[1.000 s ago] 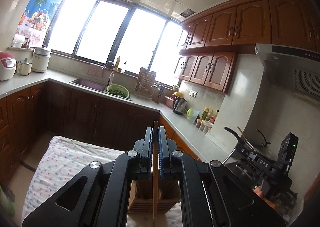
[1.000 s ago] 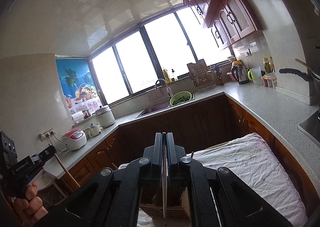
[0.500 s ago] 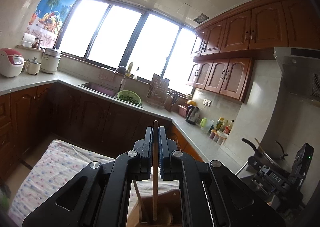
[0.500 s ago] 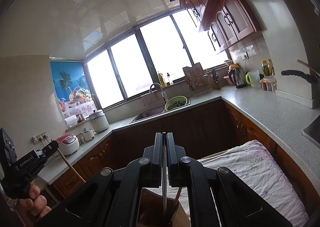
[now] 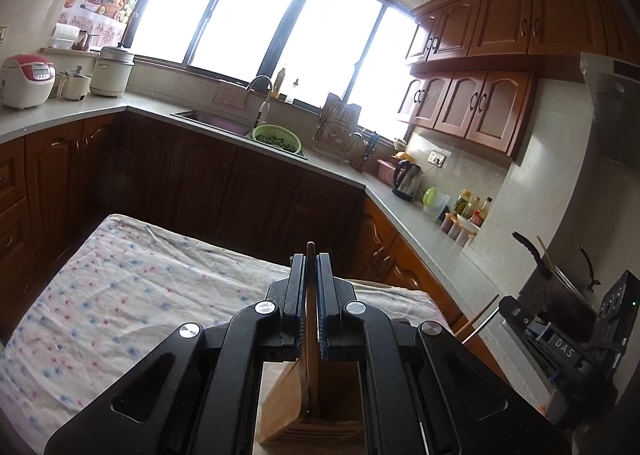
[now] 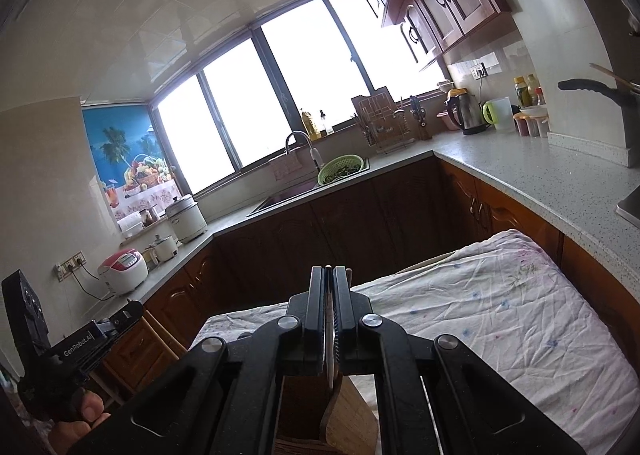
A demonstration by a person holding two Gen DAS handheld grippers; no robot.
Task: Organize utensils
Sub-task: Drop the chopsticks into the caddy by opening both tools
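Desk: covered with a wrinkled floral cloth; the wooden utensil holder sits on it right under both my grippers.
Counter: grey stone counter runs around the kitchen, well apart from the desk, carrying a kettle and a green colander at the sink.
Rice cooker: white and red rice cooker far off on the counter; its panel text is too small to read.
Utensil holder: wooden utensil holder, open top facing up, with a divider inside.
Right gripper: right gripper has its fingers closed narrow on a thin metal utensil, whose lower end reaches down into the holder. From my left camera its body reads "DAS".
Left gripper: left gripper has its fingers pinched on a wooden stick, upright, lower end inside the holder. Seen from my right camera, its side reads "GenRobot.AI".
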